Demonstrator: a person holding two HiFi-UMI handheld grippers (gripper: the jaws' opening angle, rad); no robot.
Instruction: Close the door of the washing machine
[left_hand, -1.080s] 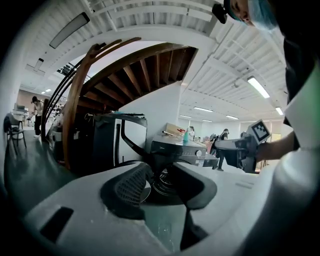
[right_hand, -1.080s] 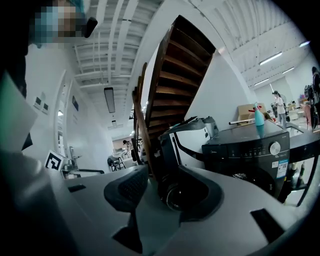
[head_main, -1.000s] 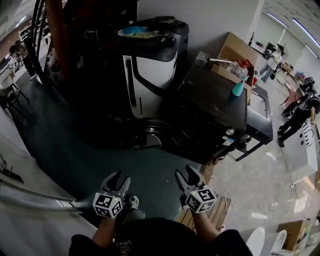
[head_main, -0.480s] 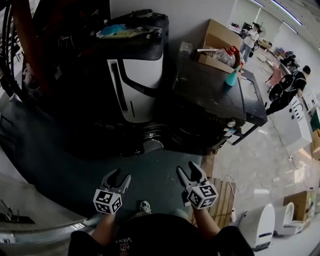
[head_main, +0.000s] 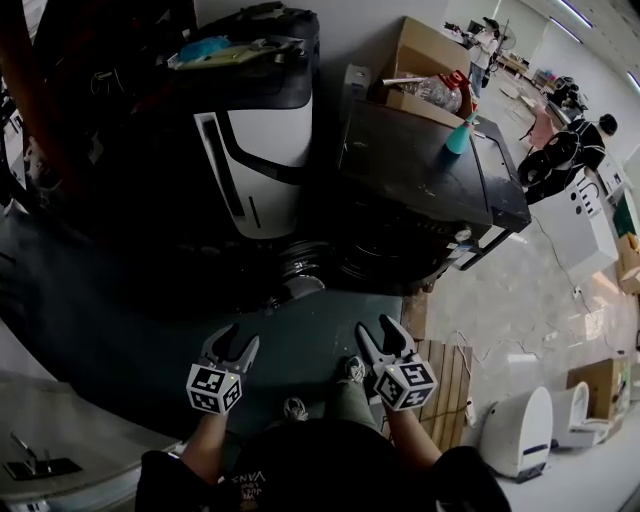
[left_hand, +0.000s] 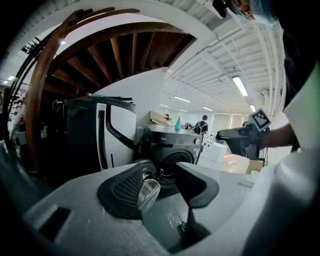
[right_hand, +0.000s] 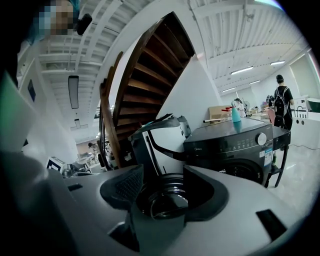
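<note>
A dark wooden staircase (right_hand: 150, 65) was seen rising behind the appliances, at the left of the right gripper view. Beneath it a tall white-and-black cabinet-like unit (head_main: 262, 140) was noted, standing against the wall. Just beside that, on its right in the head view, the black front-loading washing machine (head_main: 420, 170) was found. A dull green floor covering (head_main: 300, 330) was spread in front of both.

The machine's round, chrome-rimmed glass door (right_hand: 167, 200) was recorded hanging open. It was swung out low at the left of the machine's front, towards the white-and-black unit. A brown cardboard box (head_main: 430, 55) was seen at the back of the machine's top.

The left gripper (head_main: 240, 338) and the right gripper (head_main: 377, 328) were held side by side over the green floor, well apart from the door. Both were aimed towards the appliances. The left jaws were found partly spread and the right jaws spread wide. Both pairs had just been opening, and nothing was gripped between either. The door was only sighted through the gaps, far beyond the pads.

A small teal spray bottle (head_main: 458, 138) was noted upright on the machine's top, near the box.
</note>
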